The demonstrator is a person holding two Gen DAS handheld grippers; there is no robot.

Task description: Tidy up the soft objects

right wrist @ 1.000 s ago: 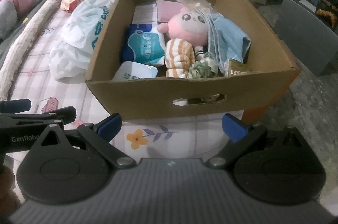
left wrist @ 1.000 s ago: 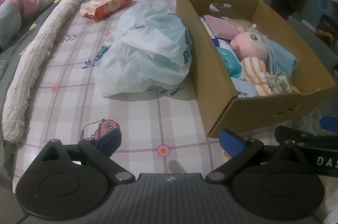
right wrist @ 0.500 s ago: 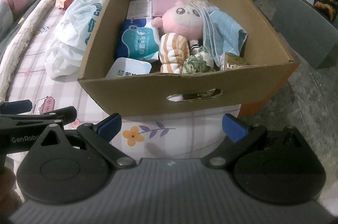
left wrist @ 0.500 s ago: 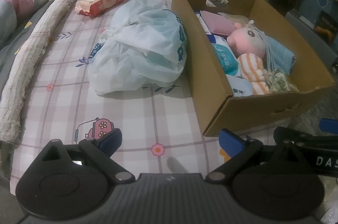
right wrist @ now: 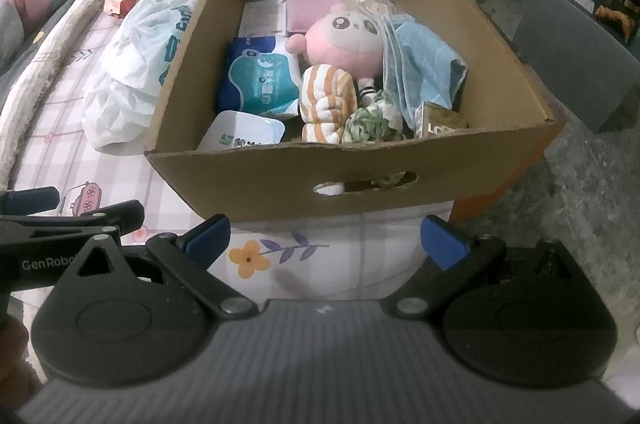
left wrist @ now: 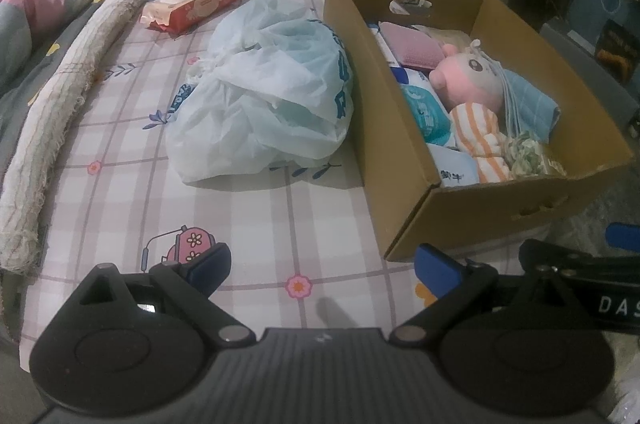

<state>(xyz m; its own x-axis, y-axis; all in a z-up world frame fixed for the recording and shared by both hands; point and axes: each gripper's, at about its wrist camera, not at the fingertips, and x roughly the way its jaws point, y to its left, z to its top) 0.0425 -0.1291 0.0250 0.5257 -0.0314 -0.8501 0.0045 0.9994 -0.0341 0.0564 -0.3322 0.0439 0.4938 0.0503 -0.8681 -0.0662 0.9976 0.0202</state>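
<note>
Your left gripper (left wrist: 322, 264) and right gripper (right wrist: 326, 238) both hang wide open and empty above the bedsheet (left wrist: 256, 216), likely before a pick. Beyond sits the cardboard box (right wrist: 256, 179) holding soft items; the plastic bag (left wrist: 264, 95) lies just beside it, probably your next grasp.

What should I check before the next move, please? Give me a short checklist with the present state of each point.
1. Left gripper open and holding nothing: ok.
2. Right gripper open and holding nothing: ok.
3. Box sits on the bed, top open: ok.
4. Plush, striped cloth and blue cloth are inside the box: ok.
5. Bag lies outside the box, beside its wall: not ok if it belongs inside.
6. What the bag contains: cannot tell.
</note>
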